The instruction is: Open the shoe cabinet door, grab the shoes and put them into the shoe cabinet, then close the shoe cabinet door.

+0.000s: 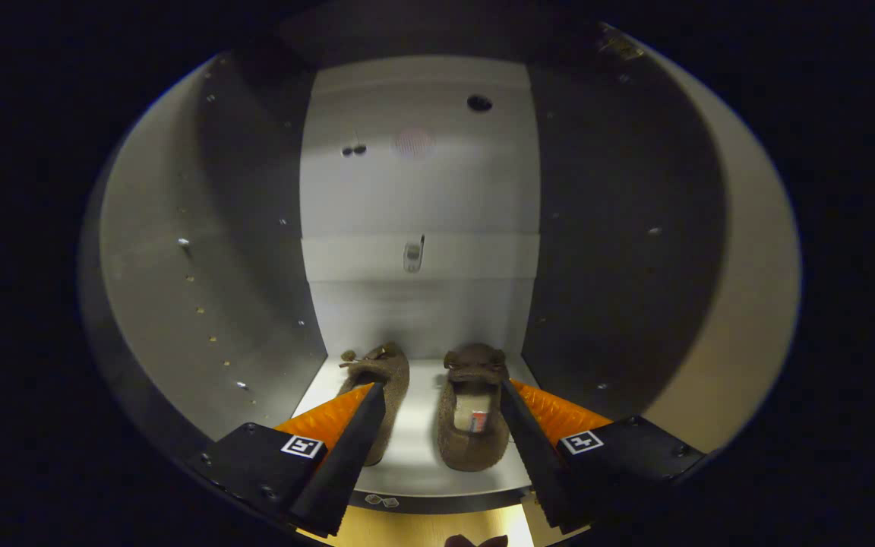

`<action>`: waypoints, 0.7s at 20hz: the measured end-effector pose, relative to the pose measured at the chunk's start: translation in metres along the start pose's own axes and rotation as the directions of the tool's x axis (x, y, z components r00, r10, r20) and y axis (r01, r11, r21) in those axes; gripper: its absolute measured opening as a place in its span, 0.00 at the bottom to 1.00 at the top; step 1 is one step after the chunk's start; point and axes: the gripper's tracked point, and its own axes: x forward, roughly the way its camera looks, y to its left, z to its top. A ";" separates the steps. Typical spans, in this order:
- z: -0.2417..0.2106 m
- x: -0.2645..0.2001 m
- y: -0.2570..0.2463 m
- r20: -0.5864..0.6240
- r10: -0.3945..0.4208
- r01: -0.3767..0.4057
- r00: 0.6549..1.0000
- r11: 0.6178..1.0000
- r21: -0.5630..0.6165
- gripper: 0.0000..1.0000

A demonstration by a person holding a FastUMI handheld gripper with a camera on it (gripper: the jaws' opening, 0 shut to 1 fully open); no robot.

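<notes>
The two shoes (475,418) stand side by side on the bottom shelf (415,448) of the shoe cabinet (418,197), toes toward its back wall, and our tool (441,391) is spread wide around them with nothing in its hold. We judge that the shoes are placed, so the door is left to close. If we pull back carelessly, a finger may catch a shoe and drag it over the shelf edge, where it would block the door.
</notes>
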 end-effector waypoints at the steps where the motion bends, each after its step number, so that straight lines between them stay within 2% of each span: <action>1: 0.006 -0.024 0.002 0.052 0.003 -0.003 0.999 1.000 0.006 0.97; 7: 0.017 -0.179 0.005 0.237 0.042 -0.024 0.971 0.997 -0.078 0.96; 14: -0.010 -0.320 -0.013 0.283 0.130 -0.095 0.950 0.987 -0.133 0.98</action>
